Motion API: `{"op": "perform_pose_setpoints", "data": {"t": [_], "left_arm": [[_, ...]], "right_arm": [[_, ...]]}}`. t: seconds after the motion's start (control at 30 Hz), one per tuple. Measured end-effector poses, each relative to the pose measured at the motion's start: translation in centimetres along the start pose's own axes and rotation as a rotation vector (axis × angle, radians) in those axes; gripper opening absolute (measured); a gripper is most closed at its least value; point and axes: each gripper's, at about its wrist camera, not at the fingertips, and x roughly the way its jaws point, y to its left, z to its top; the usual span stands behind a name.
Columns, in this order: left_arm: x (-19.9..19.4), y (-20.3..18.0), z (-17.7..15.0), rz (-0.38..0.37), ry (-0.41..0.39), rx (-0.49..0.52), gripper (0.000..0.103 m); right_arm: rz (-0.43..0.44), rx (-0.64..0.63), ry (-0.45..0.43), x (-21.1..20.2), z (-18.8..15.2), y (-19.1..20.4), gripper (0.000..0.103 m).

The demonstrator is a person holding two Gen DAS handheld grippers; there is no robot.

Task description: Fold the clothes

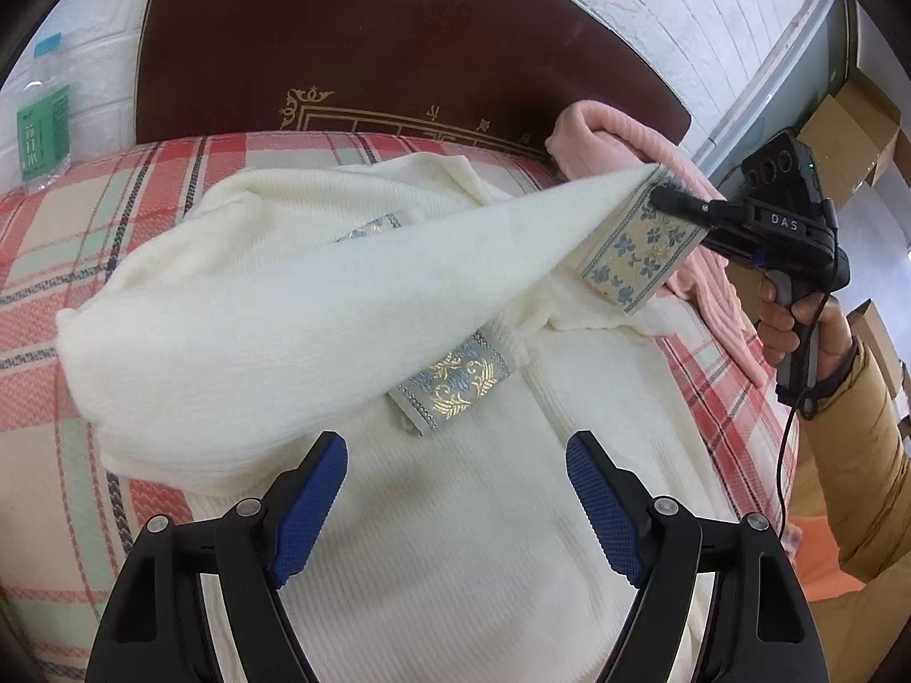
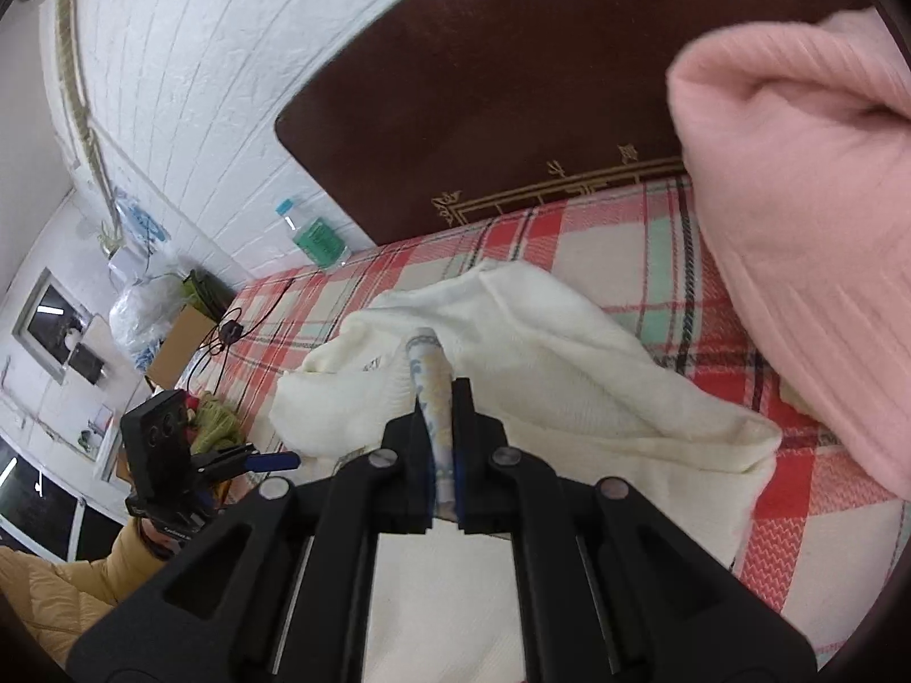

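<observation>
A cream knit sweater [image 1: 433,523] with blue-and-gold embroidered trim lies on the plaid bed [image 1: 51,262]. My right gripper [image 1: 663,199] is shut on the sleeve's embroidered cuff [image 1: 637,250] and holds the sleeve [image 1: 319,307] lifted across the sweater's body. In the right wrist view the cuff [image 2: 435,398] is pinched between the closed jaws of my right gripper [image 2: 441,393], with the sweater [image 2: 569,375] below. My left gripper [image 1: 455,455] is open and empty, hovering just above the sweater's chest, near its trimmed collar [image 1: 450,384].
A pink knit garment [image 1: 672,171] lies at the bed's far right, large in the right wrist view [image 2: 797,199]. A dark wooden headboard [image 1: 370,40] stands behind. A green-labelled bottle [image 2: 316,239] leans by the wall. Cardboard boxes [image 1: 848,131] stand to the right.
</observation>
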Motion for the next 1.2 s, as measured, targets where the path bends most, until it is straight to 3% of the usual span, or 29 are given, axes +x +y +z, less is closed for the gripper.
{"op": "perform_pose_setpoints", "data": {"t": [0.07, 0.2, 0.27, 0.3, 0.33, 0.4, 0.5, 0.57, 0.6, 0.63, 0.7, 0.73, 0.9, 1.1, 1.17, 1.2], "left_arm": [[-0.4, -0.4, 0.4, 0.009, -0.017, 0.03, 0.081], [0.4, 0.2, 1.4, 0.044, -0.002, 0.033, 0.081], [1.0, 0.8, 1.6, 0.063, 0.013, 0.024, 0.081], [1.2, 1.1, 1.6, 0.073, 0.021, 0.018, 0.081], [1.4, 1.4, 1.6, 0.08, 0.024, 0.016, 0.081], [1.6, 1.9, 1.5, 0.093, 0.029, 0.011, 0.081], [2.0, 2.6, 1.5, 0.104, 0.031, -0.011, 0.081], [2.3, 3.0, 1.5, 0.111, 0.031, -0.024, 0.081], [2.4, 3.1, 1.6, 0.114, 0.03, -0.026, 0.081], [2.5, 3.1, 1.6, 0.119, 0.031, -0.028, 0.081], [2.6, 3.3, 1.6, 0.129, 0.031, -0.034, 0.081], [2.5, 3.4, 1.6, 0.134, 0.029, -0.037, 0.081], [1.2, 4.0, 1.7, 0.155, -0.008, -0.065, 0.081], [-2.1, 4.1, 0.6, 0.154, -0.07, -0.096, 0.081], [-3.5, 3.8, -0.7, 0.145, -0.075, -0.096, 0.081], [-4.3, 3.7, -1.5, 0.142, -0.075, -0.095, 0.081]], "right_arm": [[0.004, 0.03, 0.047, 0.9, -0.3, -1.2, 0.006], [-0.087, 0.077, 0.104, 2.7, -1.0, -3.1, 0.008], [-0.087, 0.088, 0.095, 2.8, -1.7, -3.5, 0.012], [-0.077, 0.091, 0.081, 2.6, -2.2, -3.6, 0.026], [-0.067, 0.093, 0.068, 2.4, -2.6, -3.6, 0.057], [-0.047, 0.099, 0.041, 2.0, -3.5, -3.7, 0.081], [-0.038, 0.061, 0.022, 1.8, -4.9, -3.0, 0.08], [-0.076, 0.005, 0.035, 2.6, -5.5, -2.0, 0.075], [-0.095, -0.016, 0.041, 3.1, -5.7, -1.7, 0.064], [-0.102, -0.025, 0.045, 3.5, -5.7, -1.7, 0.043], [-0.085, -0.013, 0.044, 3.9, -5.4, -2.0, 0.021], [-0.066, 0.001, 0.035, 3.8, -5.2, -2.1, 0.016], [0.06, 0.072, -0.028, 1.0, -4.6, -2.2, 0.013], [-0.094, 0.133, 0.034, 0.1, -5.7, -3.9, 0.018], [-0.092, 0.123, 0.025, -0.7, -7.0, -3.6, 0.048], [-0.087, 0.118, 0.01, -1.2, -7.7, -3.3, 0.083]]}}
